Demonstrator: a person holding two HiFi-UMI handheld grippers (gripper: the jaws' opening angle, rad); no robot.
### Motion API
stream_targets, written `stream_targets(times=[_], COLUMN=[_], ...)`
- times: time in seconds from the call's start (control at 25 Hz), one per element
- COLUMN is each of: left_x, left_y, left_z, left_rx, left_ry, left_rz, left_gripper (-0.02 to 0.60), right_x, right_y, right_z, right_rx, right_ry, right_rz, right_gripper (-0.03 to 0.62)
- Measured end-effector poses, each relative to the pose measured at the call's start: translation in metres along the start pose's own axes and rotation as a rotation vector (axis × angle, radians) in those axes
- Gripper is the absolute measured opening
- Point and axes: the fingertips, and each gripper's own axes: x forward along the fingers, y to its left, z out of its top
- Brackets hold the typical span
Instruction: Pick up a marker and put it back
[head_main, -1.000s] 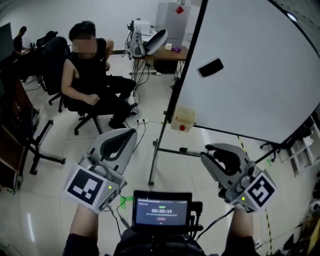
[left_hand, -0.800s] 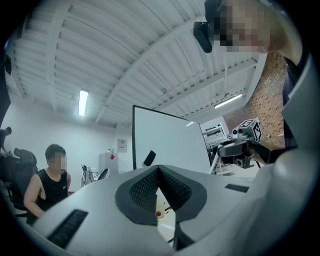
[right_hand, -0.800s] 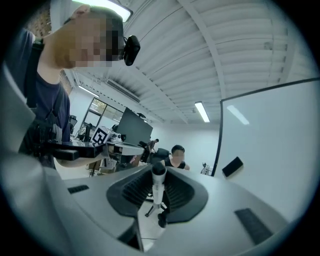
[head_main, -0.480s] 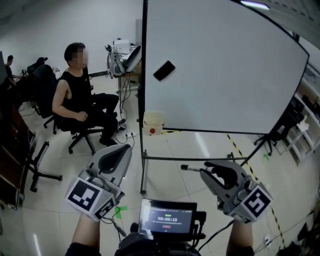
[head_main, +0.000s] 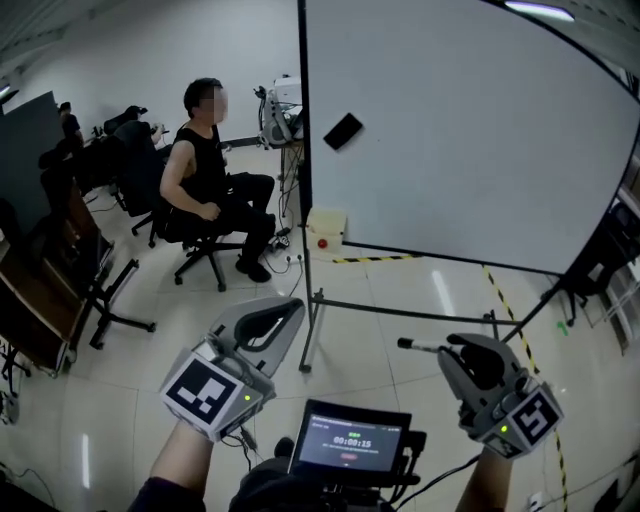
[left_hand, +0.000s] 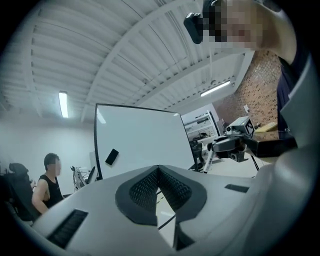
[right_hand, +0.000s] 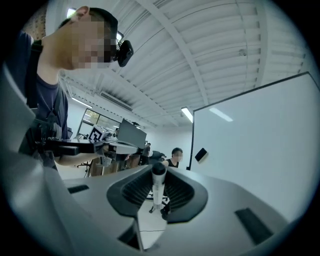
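Note:
A white marker (head_main: 416, 346) with a dark cap sticks out level to the left from my right gripper (head_main: 447, 348), which is shut on it. In the right gripper view the marker (right_hand: 158, 185) stands between the ribbed pads (right_hand: 134, 189) of the gripper (right_hand: 159, 172). My left gripper (head_main: 294, 304) is held level beside it, jaws together and holding nothing; its pads (left_hand: 145, 190) meet at the tip (left_hand: 158, 169). A large whiteboard (head_main: 470, 130) on a stand rises ahead, with a black eraser (head_main: 343, 131) stuck near its left edge.
A person (head_main: 205, 185) sits on an office chair to the left of the board. A white box (head_main: 325, 230) with a red button lies on the floor by the board's leg (head_main: 309, 300). A small screen (head_main: 350, 440) sits at my waist. Dark desks (head_main: 45, 290) line the left.
Both grippers have travelled across the room along the whiteboard, which now stands more face-on. The seated person now shows higher and further off. The marker stays in the right gripper.

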Motion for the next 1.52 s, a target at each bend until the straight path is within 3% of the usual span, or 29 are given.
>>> stream_targets(times=[0.36,0.56,0.72,0.96,1.52], left_x=[-0.018,-0.021,-0.023,-0.025,-0.011], left_y=[0.000,0.012,0.020,0.036,0.037], left_z=[-0.012,-0.029,-0.030,-0.024,-0.031], left_rx=[0.049,-0.011,-0.016,-0.012,-0.025], left_ry=[0.019,0.014,0.004,-0.018,0.033], left_rz=[-0.025,-0.056,-0.060,-0.011,-0.114], left_gripper=[0.000,0.000,0.000,0.000,0.000], right_x=[0.007,0.017,0.024,0.040,0.053], right_y=[0.023,0.038,0.046,0.052,0.052], right_z=[0.001,-0.004,-0.003,0.001,-0.008], right_rx=[-0.003,-0.007,-0.021,-0.015,-0.004], right_ry=[0.016,0.065,0.073,0.049,0.075], right_rz=[0.019,0.009,0.005,0.009,0.002], right_gripper=[0.097,0.097,0.096,0.095,0.095])
